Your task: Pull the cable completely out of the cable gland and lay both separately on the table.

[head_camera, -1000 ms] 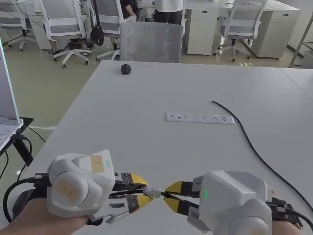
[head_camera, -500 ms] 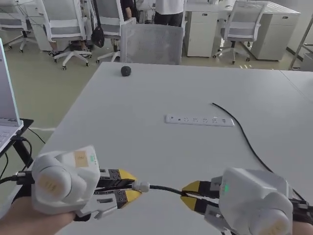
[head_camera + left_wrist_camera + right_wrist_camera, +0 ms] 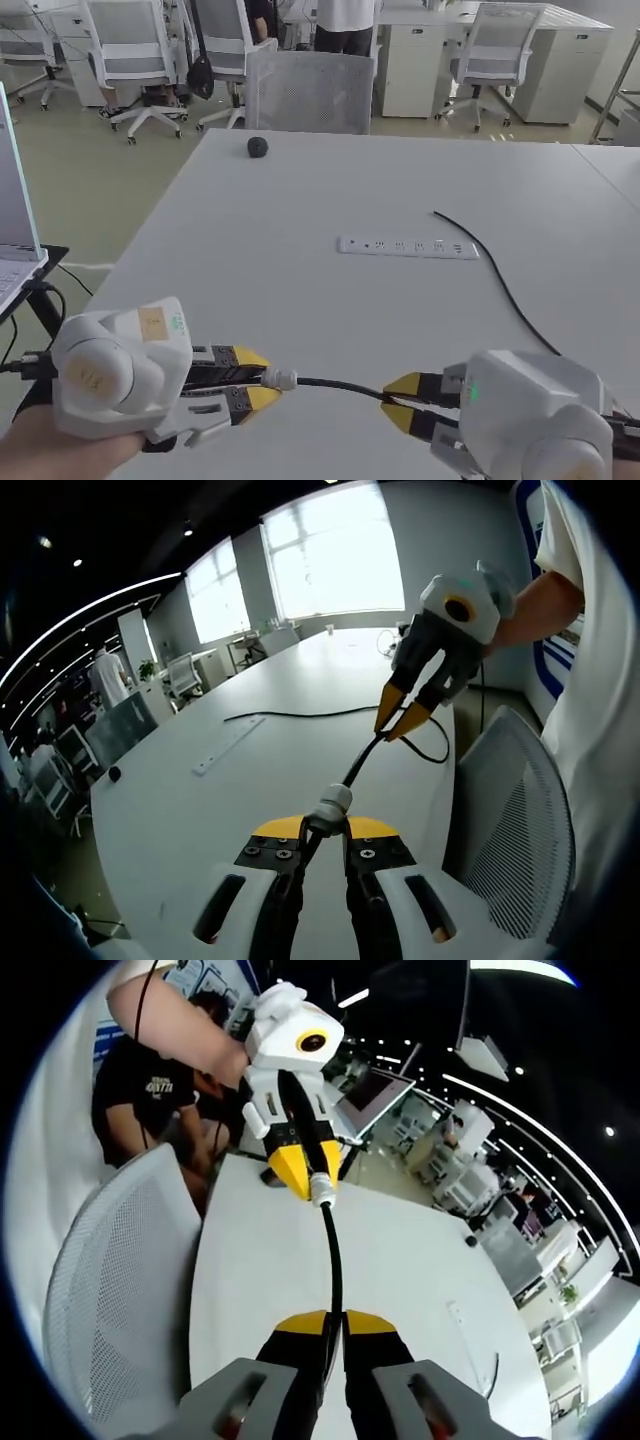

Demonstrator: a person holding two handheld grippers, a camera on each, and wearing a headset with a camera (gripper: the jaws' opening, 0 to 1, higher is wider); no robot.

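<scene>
Grips the ribbed white plastic cable gland (image 3: 280,378) in the closed left gripper (image 3: 262,380); pinches the smooth black cable (image 3: 335,384) in the closed right gripper (image 3: 400,402), stretched between both just above the matte white table (image 3: 300,200). Farther out, a slim white power strip (image 3: 408,243), a grey mesh chair (image 3: 308,90)

The right claw (image 3: 395,400) is cut off by the head view's bottom edge. The thin black cable (image 3: 335,384) disappears between its jaws and into the small white plastic cable gland (image 3: 279,379). The far dark round lump (image 3: 257,145) is too small to identify.
</scene>
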